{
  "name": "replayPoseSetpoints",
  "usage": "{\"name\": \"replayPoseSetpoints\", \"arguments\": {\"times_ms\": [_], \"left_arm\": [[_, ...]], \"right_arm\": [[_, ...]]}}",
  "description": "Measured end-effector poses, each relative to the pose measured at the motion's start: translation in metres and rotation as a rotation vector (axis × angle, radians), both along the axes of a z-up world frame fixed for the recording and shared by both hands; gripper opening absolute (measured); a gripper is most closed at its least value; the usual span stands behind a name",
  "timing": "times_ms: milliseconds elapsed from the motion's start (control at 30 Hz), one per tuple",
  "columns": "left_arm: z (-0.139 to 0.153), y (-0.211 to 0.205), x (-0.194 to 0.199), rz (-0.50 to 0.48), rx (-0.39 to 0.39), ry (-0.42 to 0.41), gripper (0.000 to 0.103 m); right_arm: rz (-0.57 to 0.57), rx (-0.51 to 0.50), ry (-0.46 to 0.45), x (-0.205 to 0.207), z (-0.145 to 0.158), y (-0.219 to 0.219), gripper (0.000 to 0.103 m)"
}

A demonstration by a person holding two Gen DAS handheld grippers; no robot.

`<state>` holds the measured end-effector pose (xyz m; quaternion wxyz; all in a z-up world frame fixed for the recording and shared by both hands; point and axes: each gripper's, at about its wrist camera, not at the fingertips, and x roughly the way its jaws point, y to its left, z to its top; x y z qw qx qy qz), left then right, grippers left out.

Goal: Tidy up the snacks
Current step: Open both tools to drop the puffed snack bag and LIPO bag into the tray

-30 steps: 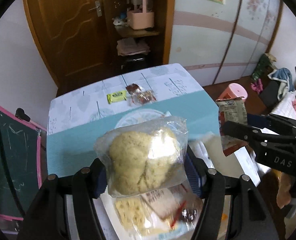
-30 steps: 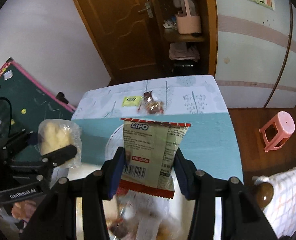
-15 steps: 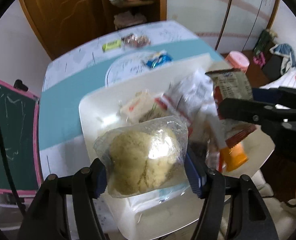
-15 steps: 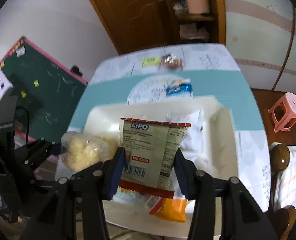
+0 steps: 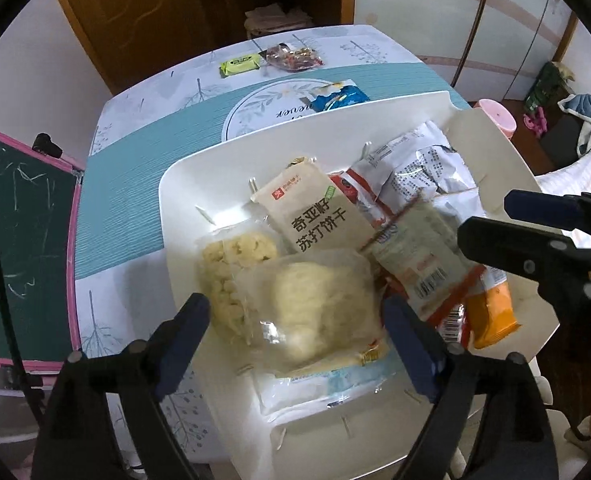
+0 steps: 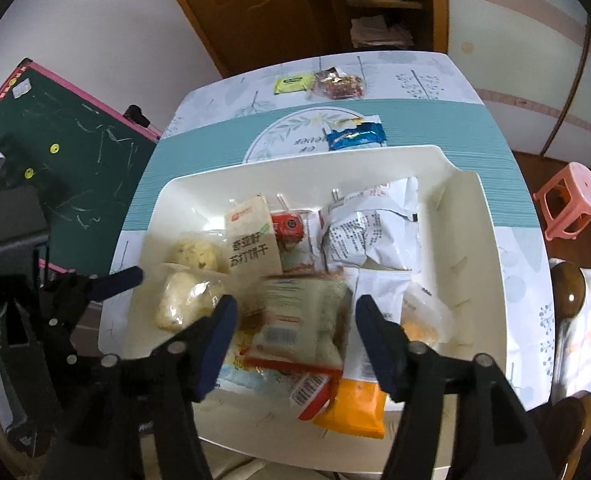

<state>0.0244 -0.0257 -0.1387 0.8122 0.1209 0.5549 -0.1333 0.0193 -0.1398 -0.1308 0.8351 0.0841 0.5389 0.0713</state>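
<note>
A white tray [image 5: 199, 176] on the table holds several snack packs. My left gripper [image 5: 295, 316] is open above it; the clear bag of pale cookies [image 5: 315, 308] lies loose between its fingers on the pile, also seen in the right wrist view [image 6: 183, 300]. My right gripper [image 6: 295, 320] is open over the tray [image 6: 475, 240]; the green LIPO pack [image 6: 299, 320] lies blurred between its fingers, free of the pads. It also shows in the left wrist view [image 5: 419, 256]. A beige cracker pack [image 5: 315, 212] and a white foil bag [image 5: 415, 168] lie further in.
On the teal tablecloth [image 5: 135, 168] beyond the tray lie a blue snack pack [image 5: 337, 98], a yellow-green bar [image 5: 239, 65] and a clear candy bag [image 5: 295, 57]. A green chalkboard [image 5: 11, 240] leans at the left. A pink stool [image 6: 571, 196] stands at the right.
Both grippers have opened and let go: the cookie bag and the LIPO pack dropped onto the pile in the tray. Both grippers came lower over the tray.
</note>
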Motion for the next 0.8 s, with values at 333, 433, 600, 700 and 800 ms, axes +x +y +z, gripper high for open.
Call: {"name": "replayPoseSetpoints", "arguments": {"times_ms": [333, 433, 600, 700, 800], "left_arm": [[0.009, -0.009, -0.005, -0.035, 0.021, -0.056, 0.088], [0.012, -0.011, -0.007, -0.044, 0.019, -0.072, 0.088], [0.017, -0.013, -0.008, -0.049, 0.025, -0.100, 0.088], [0.021, -0.012, -0.007, -0.046, 0.030, -0.124, 0.088], [0.028, -0.011, -0.004, -0.043, 0.023, -0.146, 0.088]], "right_arm": [[-0.005, -0.022, -0.014, -0.001, 0.003, 0.001, 0.065], [-0.015, -0.024, -0.012, -0.003, 0.004, -0.001, 0.065], [-0.029, -0.006, -0.009, -0.004, 0.004, -0.006, 0.065], [-0.034, 0.000, -0.014, -0.003, 0.006, -0.008, 0.065], [-0.032, -0.008, -0.018, -0.001, 0.008, -0.008, 0.065]]}}
